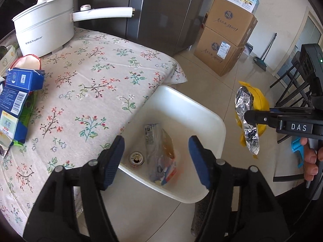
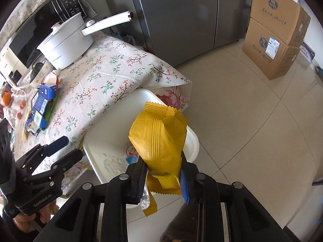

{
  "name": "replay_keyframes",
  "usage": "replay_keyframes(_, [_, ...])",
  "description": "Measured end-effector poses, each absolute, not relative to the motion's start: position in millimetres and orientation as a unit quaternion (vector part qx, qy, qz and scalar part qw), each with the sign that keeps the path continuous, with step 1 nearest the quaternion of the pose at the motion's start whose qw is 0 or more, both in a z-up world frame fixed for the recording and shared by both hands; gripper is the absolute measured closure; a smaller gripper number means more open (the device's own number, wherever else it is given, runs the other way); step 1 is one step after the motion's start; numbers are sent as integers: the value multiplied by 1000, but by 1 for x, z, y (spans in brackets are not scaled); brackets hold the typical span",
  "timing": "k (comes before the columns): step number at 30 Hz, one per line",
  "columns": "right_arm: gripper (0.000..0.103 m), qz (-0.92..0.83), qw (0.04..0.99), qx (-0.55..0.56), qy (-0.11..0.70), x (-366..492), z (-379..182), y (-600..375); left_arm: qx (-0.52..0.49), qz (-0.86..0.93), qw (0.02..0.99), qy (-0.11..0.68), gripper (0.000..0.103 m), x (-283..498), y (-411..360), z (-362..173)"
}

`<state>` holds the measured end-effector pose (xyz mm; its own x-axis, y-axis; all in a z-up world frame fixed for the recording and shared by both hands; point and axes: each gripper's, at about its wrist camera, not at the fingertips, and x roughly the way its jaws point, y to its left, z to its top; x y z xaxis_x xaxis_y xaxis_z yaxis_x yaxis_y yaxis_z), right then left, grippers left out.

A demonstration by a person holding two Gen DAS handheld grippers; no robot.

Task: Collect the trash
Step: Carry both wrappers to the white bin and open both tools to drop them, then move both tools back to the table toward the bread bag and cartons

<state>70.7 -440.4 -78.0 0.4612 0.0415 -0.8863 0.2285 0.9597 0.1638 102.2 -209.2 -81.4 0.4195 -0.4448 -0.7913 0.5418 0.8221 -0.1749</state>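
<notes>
My left gripper [image 1: 156, 141] hangs open over a white bin [image 1: 201, 104] beside the table, nothing between its fingers. In the bin lie a clear plastic wrapper [image 1: 159, 155] and a can [image 1: 136, 157]. To the right, my right gripper [image 1: 248, 117] is shut on a yellow snack wrapper [image 1: 260, 100] with a silver foil lining. In the right wrist view the yellow snack wrapper [image 2: 159, 137] is pinched in the right gripper [image 2: 161, 161] above the white bin [image 2: 101, 141], and the left gripper [image 2: 69, 148] shows open at the left. Torn blue cartons [image 1: 16, 100] lie on the table.
The table with a floral cloth [image 1: 101, 80] carries a white electric pot [image 1: 44, 30] with a long handle. A grey fridge [image 1: 161, 10] and stacked cardboard boxes [image 1: 226, 40] stand behind. A dark chair [image 1: 292, 84] is at the right on the tiled floor.
</notes>
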Motion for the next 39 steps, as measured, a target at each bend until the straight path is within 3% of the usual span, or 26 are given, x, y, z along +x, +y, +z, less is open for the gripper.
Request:
replay_keyframes(3, [74,-54,843,129,519,72,-80,-438,70,-268,852,444,23,101,-197,-78])
replay_keyframes(15, [69,-54,839,132,525,89,-84,-424,83,-211,872,433,8,102,-156,-67])
replay_keyframes(17, [44,-56,841,136,520,92,-81,-423,85,-200,876,430,7,103,-148,-66])
replay_keyframes(19, [33,-58,848,133,510,94,-76,-419,84,-192,878,431,6,104,-141,-65])
replay_keyframes(39, [26,-24,861,105,497,126,-53,-352,55,-131,897,420,6,110,-51,-40])
